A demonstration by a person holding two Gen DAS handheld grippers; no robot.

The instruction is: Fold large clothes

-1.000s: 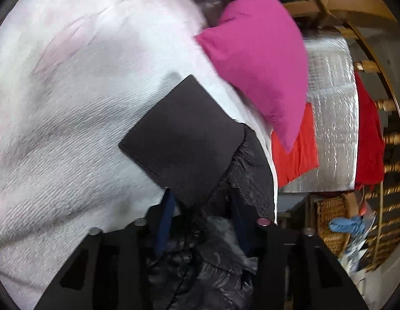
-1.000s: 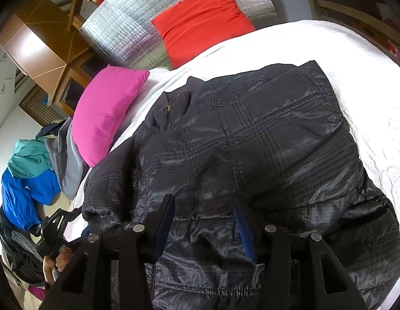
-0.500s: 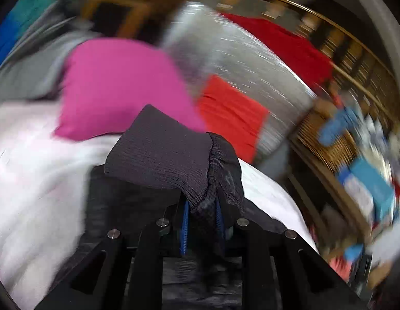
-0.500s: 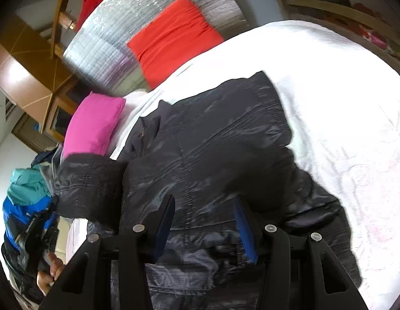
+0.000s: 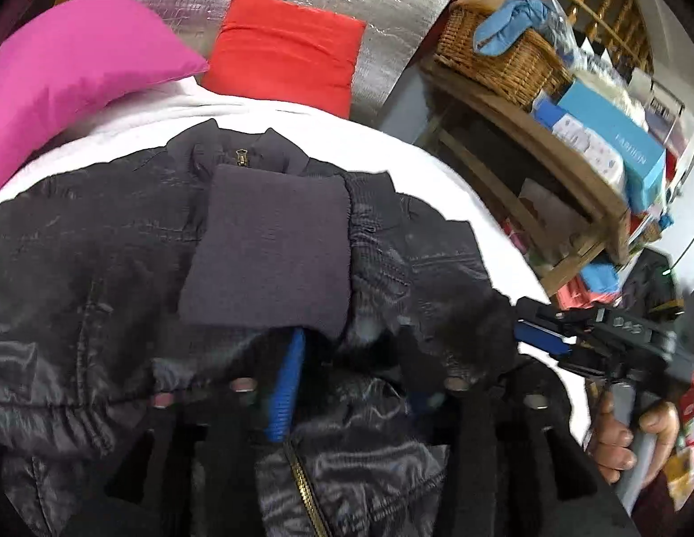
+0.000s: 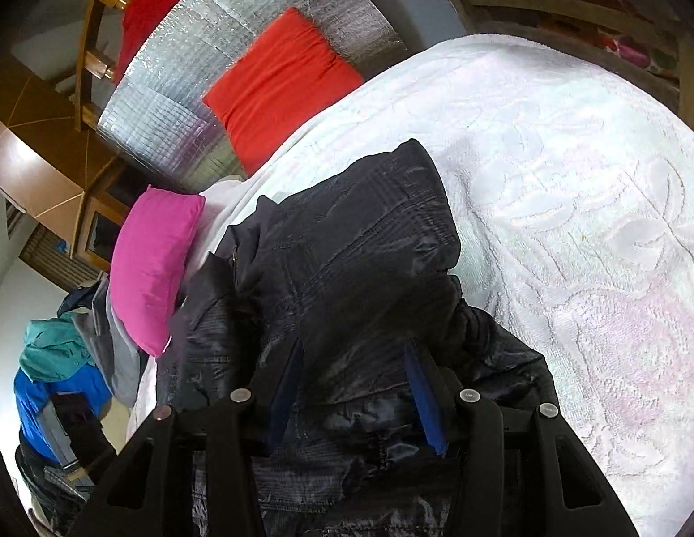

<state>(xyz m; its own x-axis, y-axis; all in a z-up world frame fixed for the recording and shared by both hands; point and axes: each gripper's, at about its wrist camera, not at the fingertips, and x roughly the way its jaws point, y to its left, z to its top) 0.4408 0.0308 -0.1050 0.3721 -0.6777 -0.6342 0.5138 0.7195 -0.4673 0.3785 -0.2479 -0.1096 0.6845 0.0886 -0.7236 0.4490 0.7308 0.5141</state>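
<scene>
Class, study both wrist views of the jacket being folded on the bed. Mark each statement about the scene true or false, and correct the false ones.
1. The dark quilted jacket lies on a white textured bedspread. True.
2. The left tool holds the jacket's ribbed knit cuff end. True.
3. The pink pillow lies on top of the jacket. False: it lies beside it, near the red pillow.
4. The wicker basket sits on the bed. False: it sits on a wooden shelf.
</scene>
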